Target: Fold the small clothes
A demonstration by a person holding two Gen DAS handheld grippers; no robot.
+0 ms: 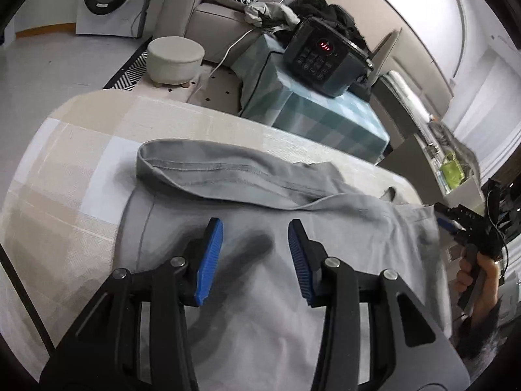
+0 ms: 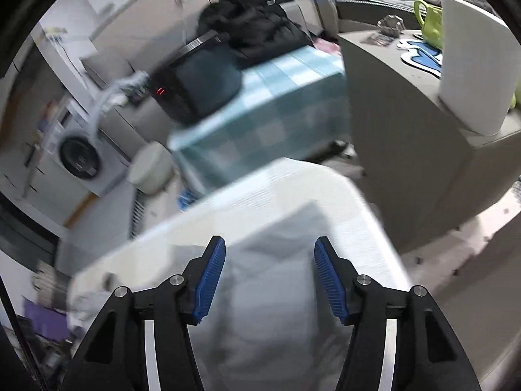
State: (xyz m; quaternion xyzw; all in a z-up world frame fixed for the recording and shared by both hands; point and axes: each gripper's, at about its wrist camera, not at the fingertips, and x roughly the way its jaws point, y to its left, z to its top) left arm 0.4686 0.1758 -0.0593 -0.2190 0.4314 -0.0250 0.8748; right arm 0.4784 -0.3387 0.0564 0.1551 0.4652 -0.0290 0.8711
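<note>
Cloth of pale grey, a small garment (image 1: 260, 189), is spread flat on a table covered in a cream and beige checked cloth (image 1: 81, 169); its hemmed, stitched band is folded over along the far edge, and the rest reaches toward the near side. In the right wrist view, which is blurred, the same garment (image 2: 276, 277) is seen lying near a rounded corner of the table.

The left gripper (image 1: 255, 260) is held above the garment with its blue pads apart and nothing between them; its shadow is cast on the fabric below. The right gripper (image 2: 269, 280) is likewise seen over the fabric, jaws spread wide and empty, and in the left wrist view it (image 1: 456, 220) is gripped by a hand (image 1: 478, 273) past the garment's right edge.

Beyond the table, a dark cooker (image 1: 322, 58) with a red display stands on a box draped in teal check (image 1: 325, 114). A round stool (image 1: 176, 58), a sofa and a washing machine (image 1: 107, 0) are seen further off.
</note>
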